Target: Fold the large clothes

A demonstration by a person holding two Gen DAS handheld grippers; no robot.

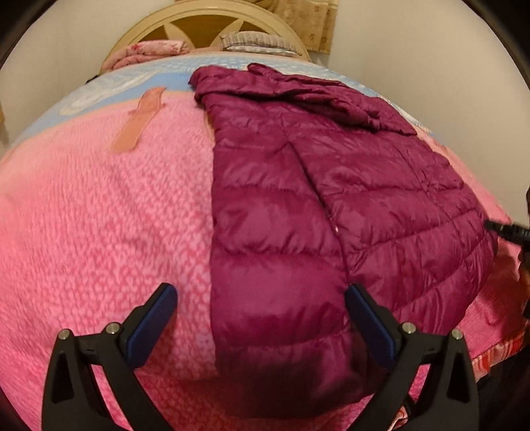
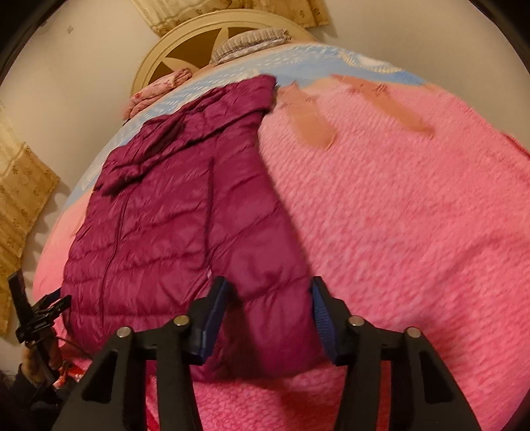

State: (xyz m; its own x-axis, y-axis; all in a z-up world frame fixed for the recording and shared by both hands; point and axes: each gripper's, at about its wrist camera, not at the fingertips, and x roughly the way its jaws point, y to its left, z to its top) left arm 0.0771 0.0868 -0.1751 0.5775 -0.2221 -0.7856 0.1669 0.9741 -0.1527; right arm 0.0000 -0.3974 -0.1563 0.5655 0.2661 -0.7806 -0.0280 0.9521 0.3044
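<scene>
A magenta quilted puffer jacket lies flat on a pink bedspread, collar toward the headboard. My left gripper is open, its blue-padded fingers hovering over the jacket's left sleeve near the cuff. In the right wrist view the same jacket lies left of centre. My right gripper is open, its fingers straddling the sleeve end without closing on it. The other gripper shows at the far left edge of that view.
The bed has a cream headboard with folded pink bedding and a striped pillow. The bedspread turns blue near the head. Patterned curtains hang by the wall at left.
</scene>
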